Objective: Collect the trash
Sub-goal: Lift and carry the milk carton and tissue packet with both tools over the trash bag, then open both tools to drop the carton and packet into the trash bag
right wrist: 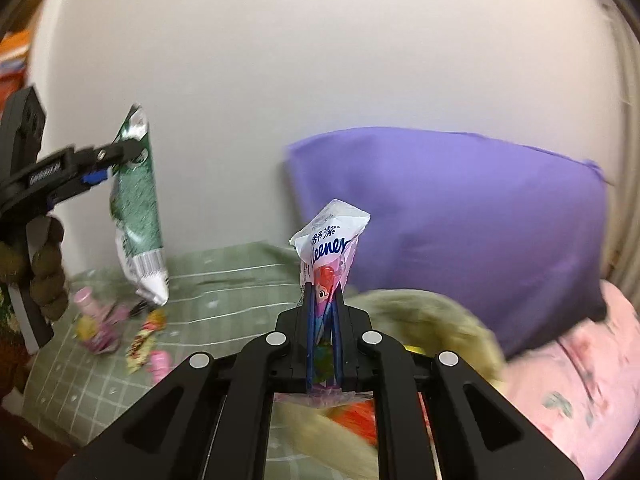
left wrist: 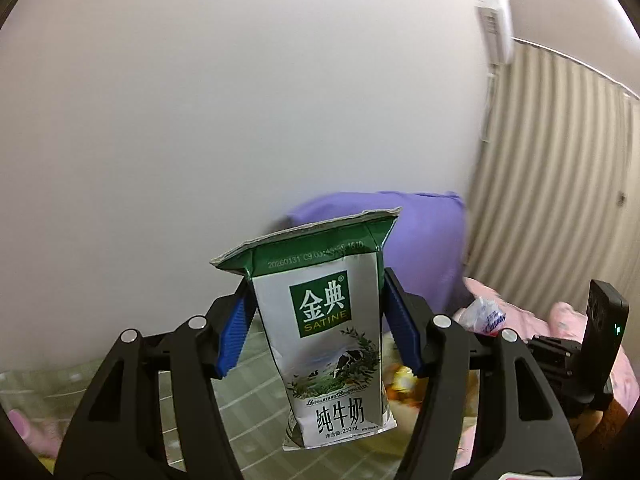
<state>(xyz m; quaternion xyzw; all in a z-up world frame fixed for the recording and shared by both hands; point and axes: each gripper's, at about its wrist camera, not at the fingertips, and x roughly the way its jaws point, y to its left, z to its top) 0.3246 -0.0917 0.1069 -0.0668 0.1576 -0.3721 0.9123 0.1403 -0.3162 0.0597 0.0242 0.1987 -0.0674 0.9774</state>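
between the blue pads of the left gripper [left wrist: 318,320] sits a flattened milk carton [left wrist: 332,332], green and white, clamped on both side edges and held upright above the bed; the right wrist view shows the same carton [right wrist: 138,216] hanging from that gripper, clear of the bedding

right gripper [right wrist: 323,300] is nearly shut, pinching a thin tissue packet wrapper [right wrist: 330,240] with colourful plastic bunched between the jaws, also lifted off the bed

progress, as a judgement: two pieces of trash picked up, one per gripper, neither dropped anywhere yet; no bin or bag visible in either view, so where they go can't be told. still left on the bed: a loose cluster of small wrappers [right wrist: 140,340], pink and yellow, lying on the sheet below the carton, blurred, exact count unclear. so the task looks partway, with carrying off and at least one more pickup to go

surface: a bed with a green checked sheet [right wrist: 224,280], a purple pillow [right wrist: 460,220] leaning against the wall, a pink floral quilt [right wrist: 572,380] on the right, and something pale and fuzzy [right wrist: 420,312] just ahead of the right gripper, can't tell what

room: plain white wall [left wrist: 240,100] behind the bed, air conditioner [left wrist: 496,20] high up by striped beige curtains [left wrist: 552,180]
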